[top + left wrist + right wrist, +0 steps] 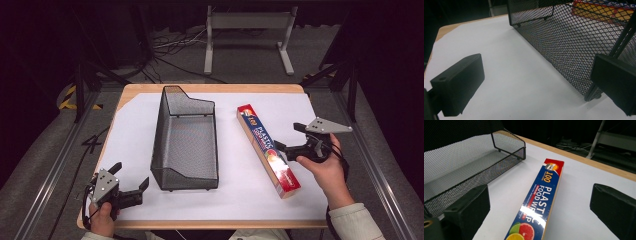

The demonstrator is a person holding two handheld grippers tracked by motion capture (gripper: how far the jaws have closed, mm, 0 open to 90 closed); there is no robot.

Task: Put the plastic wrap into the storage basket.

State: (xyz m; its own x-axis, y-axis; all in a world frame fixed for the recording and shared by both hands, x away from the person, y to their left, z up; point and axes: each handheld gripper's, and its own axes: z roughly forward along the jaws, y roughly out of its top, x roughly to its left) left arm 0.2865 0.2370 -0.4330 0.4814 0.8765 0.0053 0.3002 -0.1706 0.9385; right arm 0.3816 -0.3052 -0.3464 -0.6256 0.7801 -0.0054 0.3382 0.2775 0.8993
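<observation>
A long box of plastic food wrap [268, 150] is found lying flat on the white sheet [135, 130] that covers the table, to the right of the black mesh basket [186, 176] and apart from it. The box is set at a slant, its near end pointing toward the person's right hand.

The right gripper [290, 138] is held just beside the near half of the box, on its right side. Its jaws are spread wide. In the right gripper view the box [541, 202] is seen between the two jaws and running away from them, with clear space on both sides; no pad is pressed against it.

The left gripper [132, 179] is held at the near left corner of the table, well apart from the box. Its jaws are likewise wide, with nothing gripped. In the left gripper view the basket's near corner [592, 93] is seen just beside one jaw; contact cannot be confirmed.
</observation>
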